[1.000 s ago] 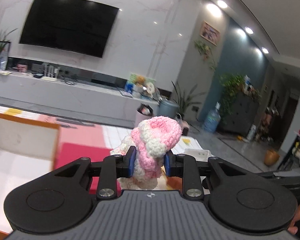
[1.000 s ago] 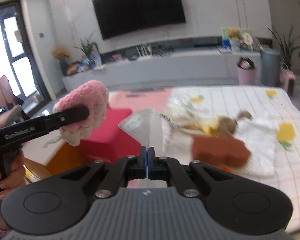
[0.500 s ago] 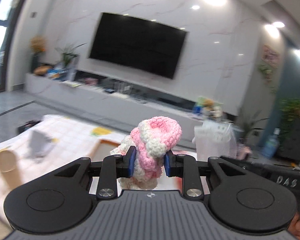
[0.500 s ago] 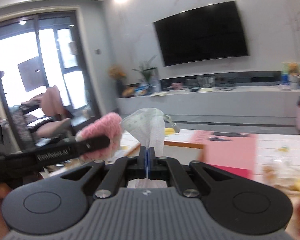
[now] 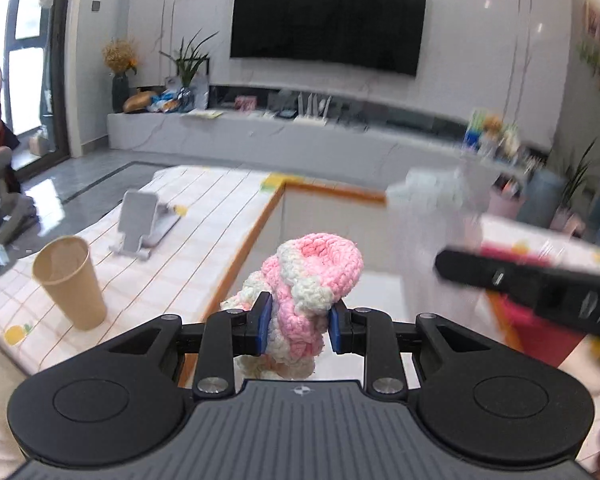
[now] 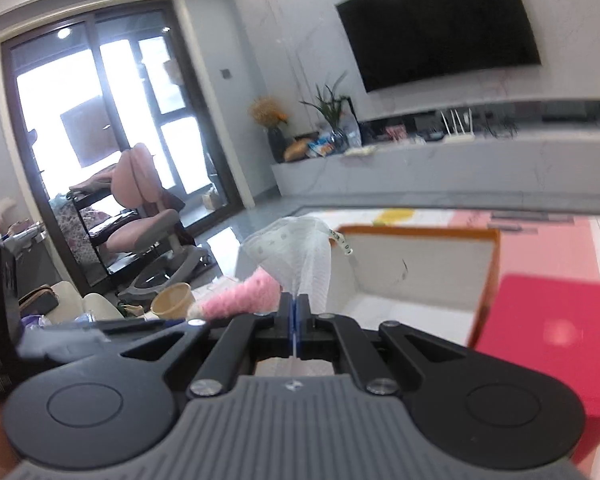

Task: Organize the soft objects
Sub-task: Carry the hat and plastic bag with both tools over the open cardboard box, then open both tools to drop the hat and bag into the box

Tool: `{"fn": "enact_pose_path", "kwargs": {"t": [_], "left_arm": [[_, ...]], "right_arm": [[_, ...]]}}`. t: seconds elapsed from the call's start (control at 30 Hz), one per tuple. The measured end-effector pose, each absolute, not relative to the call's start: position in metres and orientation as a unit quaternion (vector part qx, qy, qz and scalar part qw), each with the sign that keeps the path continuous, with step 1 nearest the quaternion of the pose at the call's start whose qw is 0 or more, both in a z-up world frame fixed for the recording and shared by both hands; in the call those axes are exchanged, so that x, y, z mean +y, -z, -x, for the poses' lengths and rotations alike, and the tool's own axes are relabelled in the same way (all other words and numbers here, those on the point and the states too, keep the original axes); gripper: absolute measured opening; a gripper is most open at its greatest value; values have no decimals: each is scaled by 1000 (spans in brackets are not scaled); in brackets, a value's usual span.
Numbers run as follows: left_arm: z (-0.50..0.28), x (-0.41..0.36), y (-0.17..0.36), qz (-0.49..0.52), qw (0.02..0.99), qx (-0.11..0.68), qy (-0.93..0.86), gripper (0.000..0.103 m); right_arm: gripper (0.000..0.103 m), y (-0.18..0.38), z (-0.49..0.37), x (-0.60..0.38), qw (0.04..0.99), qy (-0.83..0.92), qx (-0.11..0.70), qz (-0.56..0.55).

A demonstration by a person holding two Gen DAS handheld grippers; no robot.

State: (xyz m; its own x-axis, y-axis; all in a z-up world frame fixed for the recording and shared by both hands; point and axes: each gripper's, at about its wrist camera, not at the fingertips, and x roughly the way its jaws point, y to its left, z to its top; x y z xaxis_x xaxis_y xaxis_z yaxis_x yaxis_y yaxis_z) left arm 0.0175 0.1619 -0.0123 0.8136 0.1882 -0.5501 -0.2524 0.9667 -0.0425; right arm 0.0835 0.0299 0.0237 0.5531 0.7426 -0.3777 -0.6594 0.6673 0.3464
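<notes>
My left gripper is shut on a pink and white crocheted piece, pinched between the blue pads. It hangs over the near part of a white box with an orange rim. My right gripper is shut on a thin white mesh cloth that rises above the pads. In the left wrist view the right gripper's finger reaches in from the right, the blurred cloth above it. The right wrist view shows the same box ahead, and the crocheted piece at lower left.
A tan paper cup and a grey phone stand sit on the checked cloth left of the box. A red block lies right of the box. A TV wall and low console are behind.
Both views have swung left and tipped down. The box, cup and stand have come into the left view. The right gripper with its cloth now sits beside the left over the box.
</notes>
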Motion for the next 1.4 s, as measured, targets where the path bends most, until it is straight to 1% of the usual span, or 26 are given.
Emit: {"fn": "enact_pose_path", "kwargs": {"t": [0.17, 0.23, 0.3, 0.43, 0.5, 0.57, 0.87, 0.9, 1.03, 1.1, 1.17, 1.27, 1.33, 1.4], "left_arm": [[-21, 159, 27, 34, 937, 309, -160, 33], [-23, 162, 30, 35, 931, 315, -179, 37], [-22, 168, 26, 34, 933, 305, -189, 44], [-16, 178, 17, 64, 937, 291, -181, 46], [-12, 182, 12, 88, 940, 285, -169, 54], [-11, 189, 9, 110, 941, 277, -159, 56], [-1, 211, -2, 148, 938, 268, -162, 57], [1, 212, -5, 148, 939, 265, -163, 57], [7, 219, -8, 127, 935, 267, -195, 58], [7, 221, -6, 110, 930, 276, -216, 58], [6, 225, -4, 107, 928, 283, -217, 58], [10, 237, 0, 144, 930, 279, -190, 58], [14, 248, 4, 187, 928, 275, -167, 58], [18, 254, 6, 193, 926, 278, -169, 58]], "right_arm": [[0, -16, -84, 22, 876, -403, 255, -79], [0, -14, -84, 22, 874, -405, 257, -78], [0, -10, -86, 24, 874, -402, 263, -77], [0, -5, -91, 25, 873, -397, 274, -75], [0, -5, -90, 27, 873, -396, 277, -73], [0, -3, -90, 30, 872, -397, 279, -71], [0, 11, -93, 37, 868, -380, 311, -69], [0, 11, -93, 41, 869, -377, 314, -57], [0, 15, -95, 71, 883, -330, 330, 56], [0, 22, -104, 84, 871, -322, 361, 84], [0, 29, -114, 92, 850, -330, 401, 88], [0, 34, -135, 98, 799, -348, 486, 58], [0, 33, -144, 107, 782, -330, 522, 84], [0, 32, -154, 117, 774, -308, 543, 110]]}}
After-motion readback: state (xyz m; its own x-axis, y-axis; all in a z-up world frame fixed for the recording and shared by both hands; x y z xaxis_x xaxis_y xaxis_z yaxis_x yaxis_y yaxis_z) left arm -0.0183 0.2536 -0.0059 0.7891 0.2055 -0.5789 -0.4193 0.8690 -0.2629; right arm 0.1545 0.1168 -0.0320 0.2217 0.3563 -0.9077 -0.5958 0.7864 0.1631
